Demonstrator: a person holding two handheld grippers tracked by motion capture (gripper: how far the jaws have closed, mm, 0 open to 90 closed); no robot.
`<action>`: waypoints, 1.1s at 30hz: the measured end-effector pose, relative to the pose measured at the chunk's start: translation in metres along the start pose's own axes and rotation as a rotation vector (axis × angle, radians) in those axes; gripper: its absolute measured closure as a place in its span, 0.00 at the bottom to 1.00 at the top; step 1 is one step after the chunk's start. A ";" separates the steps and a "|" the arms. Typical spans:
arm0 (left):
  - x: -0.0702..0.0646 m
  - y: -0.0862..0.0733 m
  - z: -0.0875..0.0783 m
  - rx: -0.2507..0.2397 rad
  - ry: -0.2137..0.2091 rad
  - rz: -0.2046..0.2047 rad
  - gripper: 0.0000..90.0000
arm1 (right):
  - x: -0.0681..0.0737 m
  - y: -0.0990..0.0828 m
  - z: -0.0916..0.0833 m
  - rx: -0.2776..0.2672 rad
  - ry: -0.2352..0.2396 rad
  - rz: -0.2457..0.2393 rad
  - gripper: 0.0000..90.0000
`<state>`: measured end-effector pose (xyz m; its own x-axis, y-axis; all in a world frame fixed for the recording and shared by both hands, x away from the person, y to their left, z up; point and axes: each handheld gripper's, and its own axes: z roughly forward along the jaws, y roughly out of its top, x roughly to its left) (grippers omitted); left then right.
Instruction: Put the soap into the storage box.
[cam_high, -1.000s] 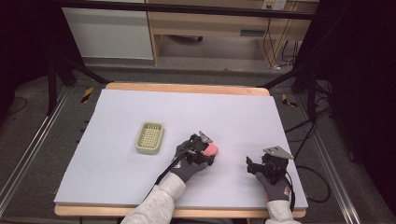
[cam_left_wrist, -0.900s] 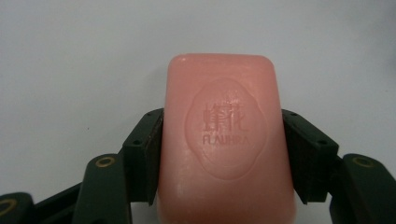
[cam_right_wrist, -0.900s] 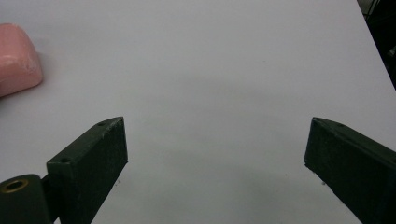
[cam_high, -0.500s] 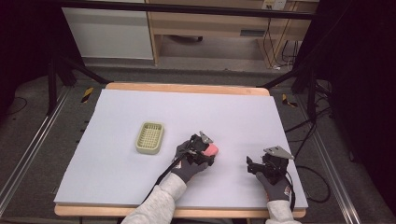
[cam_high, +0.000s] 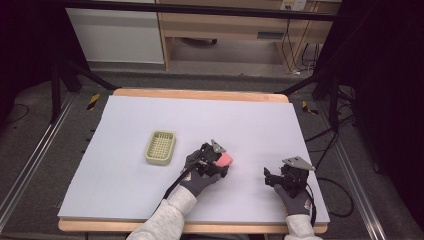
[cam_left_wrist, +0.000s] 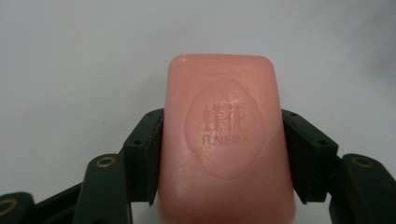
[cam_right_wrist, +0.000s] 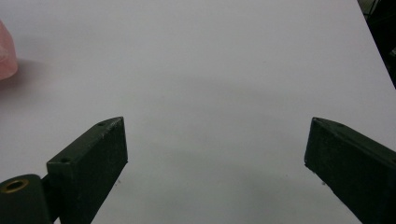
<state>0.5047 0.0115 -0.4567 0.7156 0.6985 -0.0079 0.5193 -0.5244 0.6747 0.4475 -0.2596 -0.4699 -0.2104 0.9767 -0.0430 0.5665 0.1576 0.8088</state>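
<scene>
Left gripper (cam_left_wrist: 224, 154) grasps a pink soap bar (cam_left_wrist: 226, 144), one black jaw pressed on each long side; the bar carries an embossed stamp reading FLAUHRA. In the high view the bar (cam_high: 223, 159) is near the middle of the white surface (cam_high: 125, 125). A pale green soap dish (cam_high: 160, 147) lies near it, apart. Right gripper (cam_right_wrist: 215, 154) is spread wide over the bare surface.
</scene>
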 end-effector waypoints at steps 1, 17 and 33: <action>0.000 0.000 -0.001 -0.004 0.001 -0.005 0.42 | 0.000 0.000 0.000 0.000 0.001 -0.001 0.07; 0.013 -0.005 -0.021 -0.010 0.000 -0.016 0.42 | 0.000 0.000 0.000 0.000 -0.001 0.001 0.07; 0.029 -0.011 -0.044 -0.026 0.014 -0.028 0.42 | 0.000 0.000 0.000 0.001 -0.003 0.001 0.07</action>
<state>0.4988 0.0588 -0.4314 0.6945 0.7193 -0.0170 0.5268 -0.4922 0.6930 0.4471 -0.2598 -0.4699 -0.2074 0.9773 -0.0443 0.5673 0.1571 0.8084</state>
